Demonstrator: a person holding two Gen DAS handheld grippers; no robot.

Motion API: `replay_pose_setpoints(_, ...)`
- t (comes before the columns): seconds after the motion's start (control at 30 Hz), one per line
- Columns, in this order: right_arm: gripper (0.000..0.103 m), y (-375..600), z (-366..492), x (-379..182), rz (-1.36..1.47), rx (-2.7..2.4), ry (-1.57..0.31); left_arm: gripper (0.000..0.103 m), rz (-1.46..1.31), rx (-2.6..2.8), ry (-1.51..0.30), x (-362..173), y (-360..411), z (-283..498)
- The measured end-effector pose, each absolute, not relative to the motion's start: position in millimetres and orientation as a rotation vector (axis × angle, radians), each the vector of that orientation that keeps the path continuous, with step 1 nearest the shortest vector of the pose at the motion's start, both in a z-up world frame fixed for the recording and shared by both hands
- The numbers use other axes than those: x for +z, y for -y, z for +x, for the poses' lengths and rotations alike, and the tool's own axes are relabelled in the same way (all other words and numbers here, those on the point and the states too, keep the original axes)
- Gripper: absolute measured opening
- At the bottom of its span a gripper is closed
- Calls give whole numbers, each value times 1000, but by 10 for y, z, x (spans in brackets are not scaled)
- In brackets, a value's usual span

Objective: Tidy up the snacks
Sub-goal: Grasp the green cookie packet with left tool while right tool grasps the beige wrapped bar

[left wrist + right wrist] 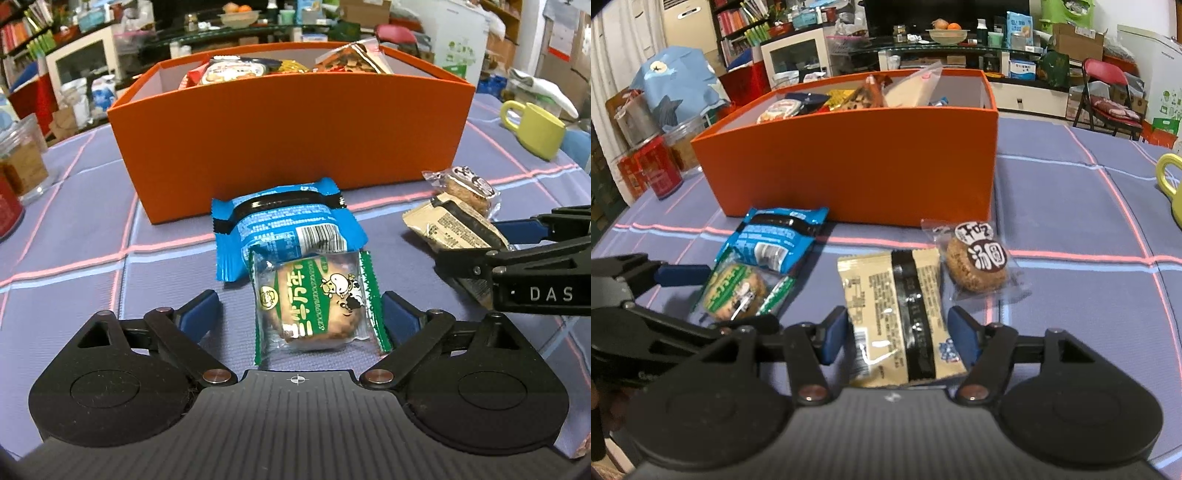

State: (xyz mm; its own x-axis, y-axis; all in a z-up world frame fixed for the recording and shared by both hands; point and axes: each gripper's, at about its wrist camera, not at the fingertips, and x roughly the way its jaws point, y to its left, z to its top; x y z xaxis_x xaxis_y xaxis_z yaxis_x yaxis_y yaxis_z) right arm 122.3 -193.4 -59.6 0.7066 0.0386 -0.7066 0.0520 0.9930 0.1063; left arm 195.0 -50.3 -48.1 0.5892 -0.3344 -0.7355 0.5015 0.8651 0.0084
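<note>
A yellow mug [535,129] stands on the surface [1071,206], which wears a purple cloth with pink and white lines. Well to the mug's left sit a red tin [659,168] and a clear jar [20,158]. Far behind the mug are a red folding chair [1108,88], a fruit bowl [947,35] and bookshelves [738,22].

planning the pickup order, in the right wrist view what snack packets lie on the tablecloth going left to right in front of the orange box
green-striped cookie packet → beige packet with black stripe → clear packet with round brown cake. The blue packet overlaps the green one, so I left it out.
</note>
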Motion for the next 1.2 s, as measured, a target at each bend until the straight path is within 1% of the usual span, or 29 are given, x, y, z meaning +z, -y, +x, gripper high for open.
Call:
replay_pose_setpoints(0.27, 71, 1925, 1230, -608, 74, -7, -790, 75, 191, -381, -827, -466, 455, 2020)
replay_pose_setpoints(0.37, 72, 1893, 1235, -616, 54, -9, -790, 77, 176, -320, -833, -465, 397, 2053)
replay_pose_setpoints(0.63, 76, 1859, 1243, -622, 38, -15, -791, 77, 107, -212, -839, -473, 225, 2153)
replay_pose_setpoints(0.8, 78, 1839, 1251, -627, 34, -17, -790, 72, 105, -219, -828, -468, 263, 2138)
replay_pose_setpoints(0.93, 78, 1842, 1246, -631, 35, -16, -788, 72, 103, -223, -822, -470, 259, 2132)
replay_pose_setpoints(1.0, 79, 1847, 1247, -633, 35, -17, -787, 69, 96, -226, -821, -466, 238, 2126)
replay_pose_setpoints(1.2, 79, 1853, 1250, -637, 35, -18, -787, 66, 107, -247, -816, -461, 191, 2093)
